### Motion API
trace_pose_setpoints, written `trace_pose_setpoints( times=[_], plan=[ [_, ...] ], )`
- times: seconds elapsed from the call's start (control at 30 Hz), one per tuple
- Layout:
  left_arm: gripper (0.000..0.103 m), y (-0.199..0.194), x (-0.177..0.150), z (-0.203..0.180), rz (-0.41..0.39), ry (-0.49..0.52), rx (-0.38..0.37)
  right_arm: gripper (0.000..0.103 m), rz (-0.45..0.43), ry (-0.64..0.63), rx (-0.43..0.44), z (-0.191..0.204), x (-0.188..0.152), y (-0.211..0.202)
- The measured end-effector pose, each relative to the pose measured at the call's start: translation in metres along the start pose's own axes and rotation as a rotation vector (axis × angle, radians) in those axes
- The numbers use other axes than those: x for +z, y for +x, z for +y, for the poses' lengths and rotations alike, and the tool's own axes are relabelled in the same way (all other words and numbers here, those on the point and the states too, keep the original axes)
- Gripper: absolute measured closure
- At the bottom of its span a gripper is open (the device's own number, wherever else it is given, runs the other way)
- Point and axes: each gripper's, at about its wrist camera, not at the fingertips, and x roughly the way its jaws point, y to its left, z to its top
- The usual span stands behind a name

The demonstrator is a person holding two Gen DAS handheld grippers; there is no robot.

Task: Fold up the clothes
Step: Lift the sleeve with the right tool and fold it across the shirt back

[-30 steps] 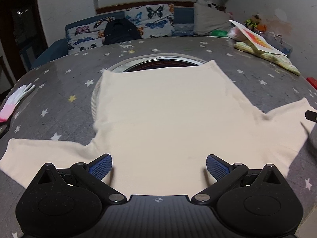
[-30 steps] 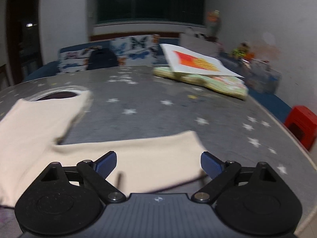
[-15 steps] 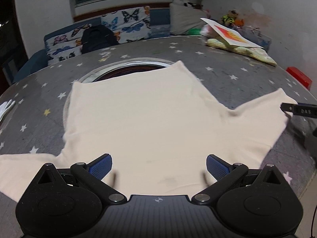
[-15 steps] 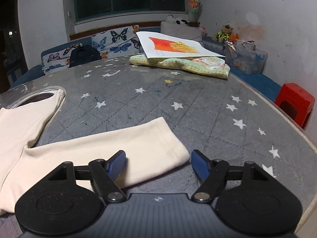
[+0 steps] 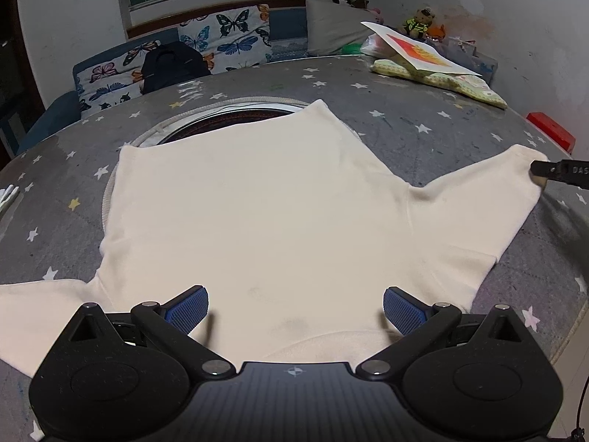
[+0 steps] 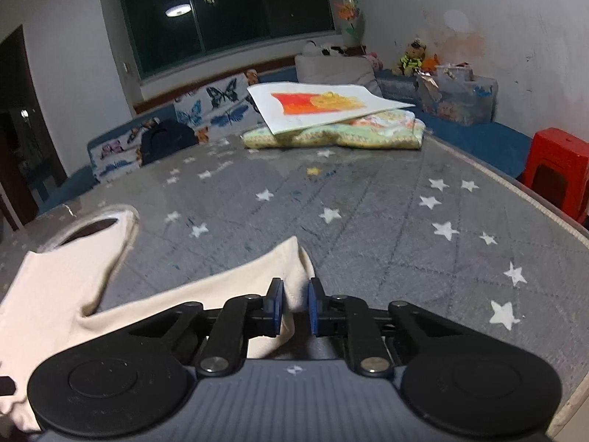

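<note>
A cream long-sleeved top (image 5: 265,199) lies flat on the round grey star-patterned table (image 5: 423,125), hem toward the far side, sleeves spread left and right. My left gripper (image 5: 294,305) is open, its blue pads over the near edge of the top by the neckline. My right gripper (image 6: 294,304) is shut on the cuff of the right sleeve (image 6: 291,269), lifting it a little off the table. In the left wrist view the right gripper's tip (image 5: 552,173) shows at the sleeve end (image 5: 515,180).
A folded patterned cloth with a sheet of paper on top (image 6: 331,125) lies at the far side of the table. A round opening (image 5: 228,118) sits in the table under the top's hem. A sofa with a black backpack (image 5: 173,62) stands behind. A red stool (image 6: 556,169) is at the right.
My right gripper has closed on the sleeve cuff, which was lying flat between open jaws. The left gripper has shifted slightly and stays open.
</note>
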Motion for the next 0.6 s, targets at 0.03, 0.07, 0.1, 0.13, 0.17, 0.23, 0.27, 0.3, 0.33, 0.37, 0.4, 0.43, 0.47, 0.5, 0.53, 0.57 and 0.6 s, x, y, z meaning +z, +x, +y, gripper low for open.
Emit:
trace_pose_setpoints(
  times=[0.03, 0.07, 0.1, 0.13, 0.17, 0.23, 0.27, 0.3, 0.33, 0.37, 0.4, 0.43, 0.47, 0.5, 0.53, 0.57, 0.6],
  plan=[
    [0.0, -0.001, 0.0, 0.001, -0.002, -0.003, 0.001, 0.093, -0.005, 0.01, 0.017, 0.001, 0.001, -0.002],
    [0.0, -0.001, 0.0, 0.002, -0.005, -0.006, 0.003, 0.093, -0.011, 0.02, 0.035, 0.003, 0.002, -0.005],
    [0.0, -0.002, 0.001, 0.003, -0.007, -0.009, 0.004, 0.093, -0.016, 0.031, 0.058, 0.005, 0.004, -0.008],
    [0.0, -0.003, 0.001, 0.005, -0.011, -0.014, 0.006, 0.094, -0.02, 0.042, 0.086, 0.008, 0.006, -0.011],
    [0.0, -0.004, 0.001, 0.007, -0.014, -0.019, 0.007, 0.094, -0.023, 0.053, 0.118, 0.011, 0.009, -0.014],
    [0.0, -0.006, 0.001, 0.012, -0.023, -0.033, 0.015, 0.094, -0.03, 0.062, 0.186, 0.021, 0.014, -0.021],
    [0.0, -0.008, 0.002, 0.015, -0.028, -0.04, 0.019, 0.094, -0.034, 0.061, 0.222, 0.027, 0.018, -0.024],
    [0.0, -0.01, 0.002, 0.018, -0.034, -0.047, 0.022, 0.094, -0.036, 0.062, 0.259, 0.034, 0.021, -0.026],
    [0.0, -0.011, 0.002, 0.021, -0.039, -0.054, 0.027, 0.094, -0.035, 0.061, 0.294, 0.042, 0.024, -0.028],
    [0.0, -0.012, 0.001, 0.024, -0.044, -0.062, 0.032, 0.094, -0.032, 0.058, 0.329, 0.051, 0.027, -0.03],
    [0.0, -0.014, 0.001, 0.028, -0.047, -0.07, 0.035, 0.094, -0.031, 0.053, 0.363, 0.06, 0.03, -0.03],
    [0.0, -0.015, 0.0, 0.031, -0.049, -0.077, 0.038, 0.094, -0.029, 0.048, 0.39, 0.068, 0.031, -0.031],
    [0.0, -0.016, -0.002, 0.034, -0.05, -0.084, 0.04, 0.094, -0.025, 0.045, 0.425, 0.078, 0.034, -0.031],
    [0.0, -0.017, -0.003, 0.037, -0.051, -0.09, 0.043, 0.094, -0.02, 0.042, 0.459, 0.088, 0.036, -0.031],
    [0.0, -0.018, -0.005, 0.04, -0.052, -0.097, 0.046, 0.094, -0.014, 0.036, 0.488, 0.098, 0.037, -0.031],
    [0.0, -0.019, -0.007, 0.044, -0.054, -0.104, 0.048, 0.094, -0.008, 0.027, 0.517, 0.109, 0.038, -0.03],
    [0.0, -0.02, -0.008, 0.047, -0.056, -0.112, 0.049, 0.094, -0.001, 0.018, 0.547, 0.12, 0.039, -0.03]
  ],
)
